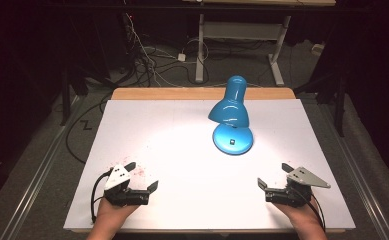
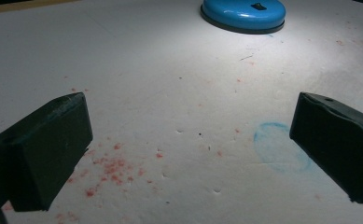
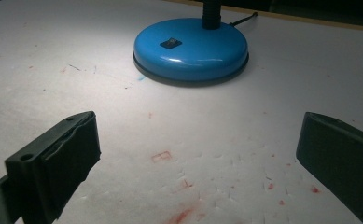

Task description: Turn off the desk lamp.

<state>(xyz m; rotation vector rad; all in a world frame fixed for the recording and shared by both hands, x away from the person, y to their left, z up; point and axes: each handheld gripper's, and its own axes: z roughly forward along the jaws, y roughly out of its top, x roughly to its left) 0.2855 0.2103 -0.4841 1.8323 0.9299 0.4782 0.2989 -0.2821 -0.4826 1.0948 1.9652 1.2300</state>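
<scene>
Left gripper view: the two black fingers (image 2: 44,154) are spread wide, released, with nothing between them but bare white desk surface (image 2: 170,93) marked by red specks (image 2: 111,168) and a faint blue ring (image 2: 279,151). Right gripper view: the fingers (image 3: 58,158) are likewise parted and empty, and are aimed at the round blue base of the lamp (image 3: 191,49), whose small black switch (image 3: 170,44) sits on top of the base.

High view: the left gripper (image 1: 141,176) and right gripper (image 1: 273,176) are held low at the near edge of the desk (image 1: 132,130), well apart, one at each side, each carried by a hand entering from below. The lamp (image 1: 232,117) stands upright towards the far middle of the desk, slightly right of centre, well clear of both grippers; its shade is tilted down over the base and a bright pool of light is thrown on the surface, so the lamp is judged to be on.

Judgement: the symmetric, open, resting pose is read as a ready position. The right gripper is nearer to and aligned with the base, so it is probably kept there for a reach to the switch.
</scene>
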